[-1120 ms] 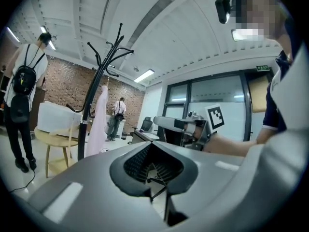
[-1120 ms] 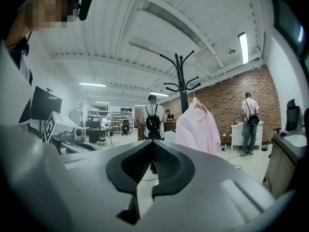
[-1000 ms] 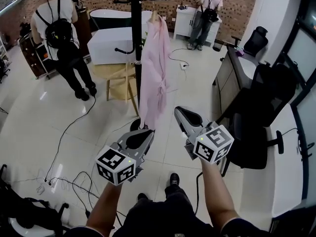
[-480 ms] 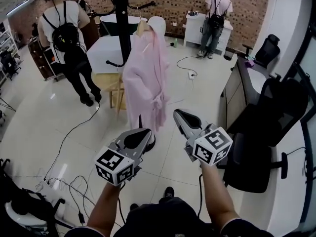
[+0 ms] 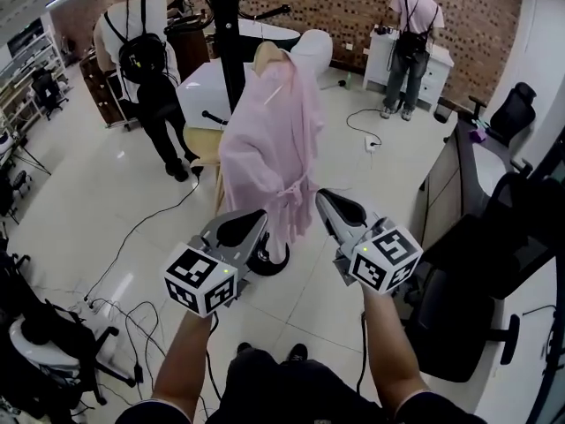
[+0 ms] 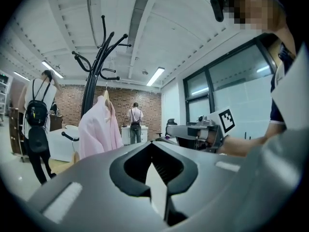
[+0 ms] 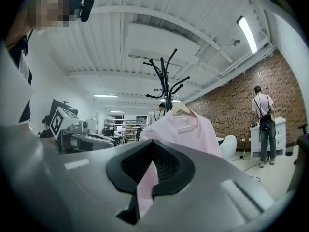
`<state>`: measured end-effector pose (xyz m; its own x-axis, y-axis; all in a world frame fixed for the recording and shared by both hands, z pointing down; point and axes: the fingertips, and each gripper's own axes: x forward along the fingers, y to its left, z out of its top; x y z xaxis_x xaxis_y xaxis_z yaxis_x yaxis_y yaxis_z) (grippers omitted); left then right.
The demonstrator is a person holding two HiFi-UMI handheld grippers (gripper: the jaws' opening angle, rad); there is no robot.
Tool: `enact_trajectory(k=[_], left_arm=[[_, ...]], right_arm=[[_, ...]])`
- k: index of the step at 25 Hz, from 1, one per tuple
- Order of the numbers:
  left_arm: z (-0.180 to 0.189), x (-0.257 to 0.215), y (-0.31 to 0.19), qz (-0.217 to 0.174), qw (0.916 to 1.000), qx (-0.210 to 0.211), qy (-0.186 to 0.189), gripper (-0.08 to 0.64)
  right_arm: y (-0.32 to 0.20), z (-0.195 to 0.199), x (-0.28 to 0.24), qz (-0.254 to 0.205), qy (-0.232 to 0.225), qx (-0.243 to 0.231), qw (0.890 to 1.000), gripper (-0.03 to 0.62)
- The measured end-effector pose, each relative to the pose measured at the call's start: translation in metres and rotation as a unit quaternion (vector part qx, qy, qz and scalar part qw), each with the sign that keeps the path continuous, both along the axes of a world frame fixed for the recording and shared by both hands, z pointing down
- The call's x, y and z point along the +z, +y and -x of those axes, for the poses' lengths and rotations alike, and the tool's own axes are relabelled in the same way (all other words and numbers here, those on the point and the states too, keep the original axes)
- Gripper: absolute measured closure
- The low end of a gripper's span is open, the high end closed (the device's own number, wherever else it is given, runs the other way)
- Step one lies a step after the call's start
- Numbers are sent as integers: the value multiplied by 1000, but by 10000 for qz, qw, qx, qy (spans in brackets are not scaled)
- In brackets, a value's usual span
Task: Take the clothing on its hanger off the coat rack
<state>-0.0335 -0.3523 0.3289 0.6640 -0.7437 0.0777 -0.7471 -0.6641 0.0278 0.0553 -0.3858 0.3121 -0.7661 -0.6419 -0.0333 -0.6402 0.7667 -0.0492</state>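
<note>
**Garment straight ahead, hanger hook high above two closed grippers**

Both your tools are empty. The left gripper [image 5: 259, 219] has its jaws pressed together with nothing between them. The right gripper [image 5: 323, 196] looks the same, tips meeting. The pink showing in its gap is only cloth farther off.

The pink cloth garment [image 5: 269, 144] hangs on a pale wooden hanger [image 5: 265, 56], which is hooked on the black metal coat rack [image 5: 228, 34] at upper centre of the head view. The hem drops to just beyond and between your two tips, and neither gripper touches it.

The garment's long axis runs top to bottom and the hanger's shoulders run across. The right gripper view sees it broadside, with the garment [image 7: 186, 129] centre frame, right over the jaws. In the left gripper view the garment [image 6: 99, 129] sits off at the left and smaller.

My read is that the right gripper is better lined up, and the left needs to swing toward frame left. The hook is what matters. It lies well above jaw level in both gripper views, so the reach likely goes up and forward, with the jaws opened first.
</note>
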Motion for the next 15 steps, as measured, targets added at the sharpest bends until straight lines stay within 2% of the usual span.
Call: enact_trajectory(k=[5,15], left_arm=[[12,-6,-28,-72,9997,-190,-109,548],[12,-9,-55,-154,9996,41,-219,548]], right_arm=[[-19,14,0,-27,79,-65,9999,591],[-24,22,-4,-55,213,101,9997,591]])
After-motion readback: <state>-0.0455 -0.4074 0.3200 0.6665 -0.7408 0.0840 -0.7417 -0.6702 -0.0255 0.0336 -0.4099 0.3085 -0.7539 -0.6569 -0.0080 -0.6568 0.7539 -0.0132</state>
